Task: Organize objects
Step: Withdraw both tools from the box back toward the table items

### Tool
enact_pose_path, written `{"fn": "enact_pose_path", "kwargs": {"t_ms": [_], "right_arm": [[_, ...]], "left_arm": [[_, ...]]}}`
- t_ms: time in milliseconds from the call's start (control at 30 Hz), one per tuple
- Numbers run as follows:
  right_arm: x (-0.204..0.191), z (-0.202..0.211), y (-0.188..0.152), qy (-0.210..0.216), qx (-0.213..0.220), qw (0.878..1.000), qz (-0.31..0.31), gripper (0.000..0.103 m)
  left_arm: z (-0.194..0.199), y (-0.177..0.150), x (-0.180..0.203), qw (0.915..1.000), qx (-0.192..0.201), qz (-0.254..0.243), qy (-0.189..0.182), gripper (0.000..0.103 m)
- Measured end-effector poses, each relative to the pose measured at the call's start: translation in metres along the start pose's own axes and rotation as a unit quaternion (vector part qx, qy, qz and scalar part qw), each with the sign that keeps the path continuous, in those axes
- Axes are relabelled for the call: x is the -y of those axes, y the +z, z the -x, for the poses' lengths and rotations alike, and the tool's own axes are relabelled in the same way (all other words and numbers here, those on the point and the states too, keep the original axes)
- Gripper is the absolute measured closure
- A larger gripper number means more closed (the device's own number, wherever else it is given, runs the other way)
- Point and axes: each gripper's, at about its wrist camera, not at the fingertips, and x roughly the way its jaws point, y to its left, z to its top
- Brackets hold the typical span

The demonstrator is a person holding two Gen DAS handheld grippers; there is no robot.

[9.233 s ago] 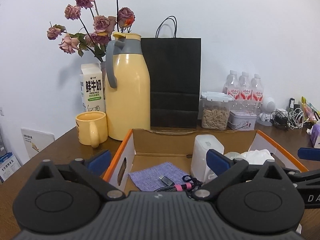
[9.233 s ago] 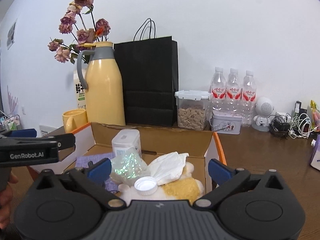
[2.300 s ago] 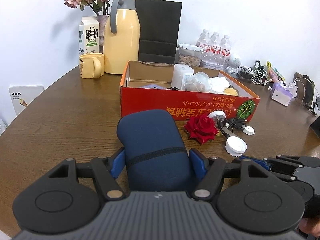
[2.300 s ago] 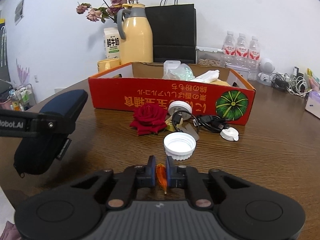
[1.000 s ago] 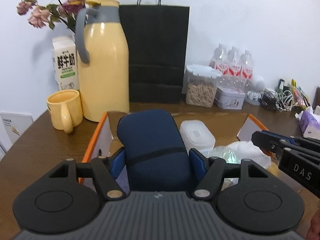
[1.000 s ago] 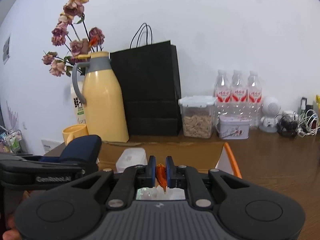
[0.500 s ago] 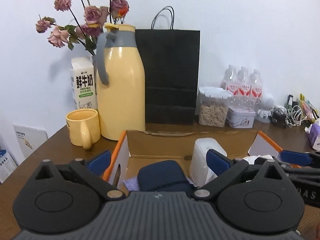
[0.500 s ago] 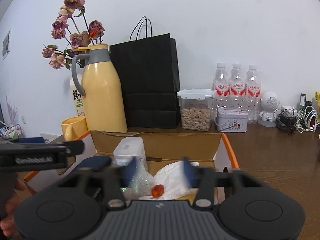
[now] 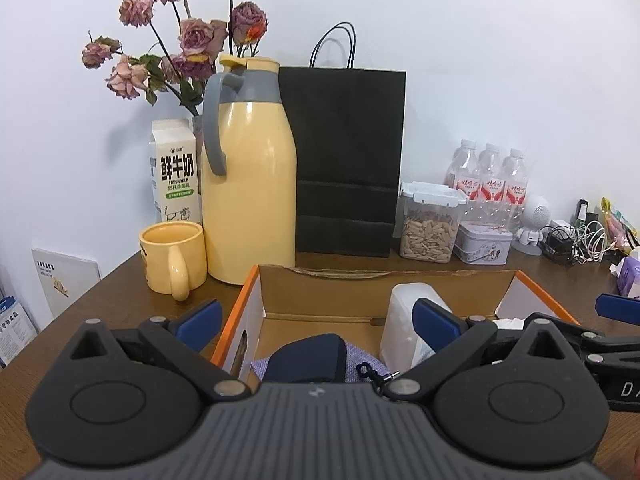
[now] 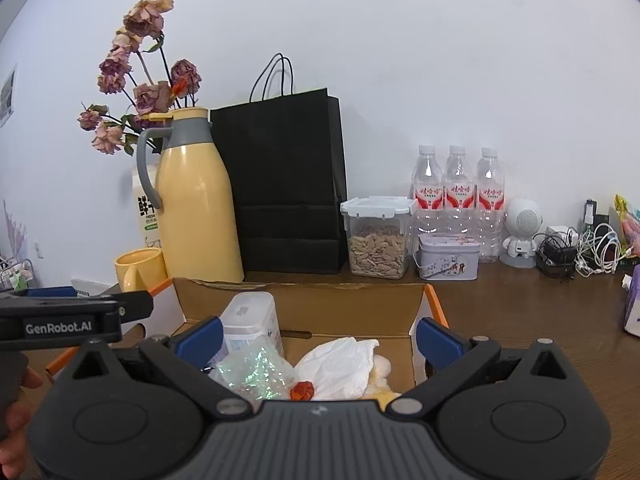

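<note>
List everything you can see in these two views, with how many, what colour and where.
cardboard box: one, brown with orange edges, front centre of table
navy pouch: one, in box, left side
white container: one, upright in box
iridescent bag: one, in box
white tissue: one, in box
small orange-red piece: one, on the tissue
thermos: one, yellow, behind box
mug: one, yellow, left of thermos
milk carton: one, white, behind mug
dried roses: bunch, dusty pink, behind thermos
paper bag: one, black, against wall
snack jar: one, clear
water bottles: three, clear
tin: one, pale
left tongs: open
right tongs: open
</note>
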Motion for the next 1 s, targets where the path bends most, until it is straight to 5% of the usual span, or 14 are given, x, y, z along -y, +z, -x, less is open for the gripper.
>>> {"fn": "enact_pose_path", "kwargs": {"t_ms": [400, 1000], "right_arm": [[-0.002, 0.048, 0.006, 0.009, 0.009, 1.000, 0.028, 0.000], [0.020, 0.105, -0.050, 0.015, -0.083, 0.995, 0.050, 0.000]], "left_arm": [[0.046, -0.002, 0.005, 0.9997, 0.006, -0.005, -0.022, 0.000], [0.093, -0.044, -0.011, 0.9980, -0.058, -0.021, -0.009, 0.000]]}}
